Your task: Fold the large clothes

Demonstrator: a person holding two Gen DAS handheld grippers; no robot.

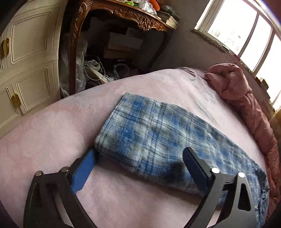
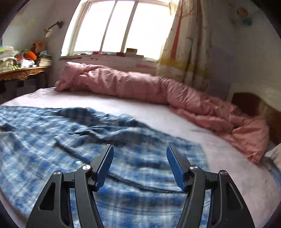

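A blue and white plaid garment (image 1: pixel 158 138) lies folded into a long strip on the pink bed sheet (image 1: pixel 52 133). My left gripper (image 1: pixel 140 154) is open just above the garment's near left corner, one finger over the sheet, one over the cloth. In the right wrist view the same garment (image 2: pixel 52 140) spreads wrinkled across the bed. My right gripper (image 2: pixel 139 152) is open and empty, hovering over the garment's right part.
A rolled pink duvet (image 2: pixel 158 93) lies along the far side of the bed under the window (image 2: pixel 119 26). A carved wooden table (image 1: pixel 123 15) with clutter stands beyond the bed's end. Cream cupboard doors (image 1: pixel 29 52) are at the left.
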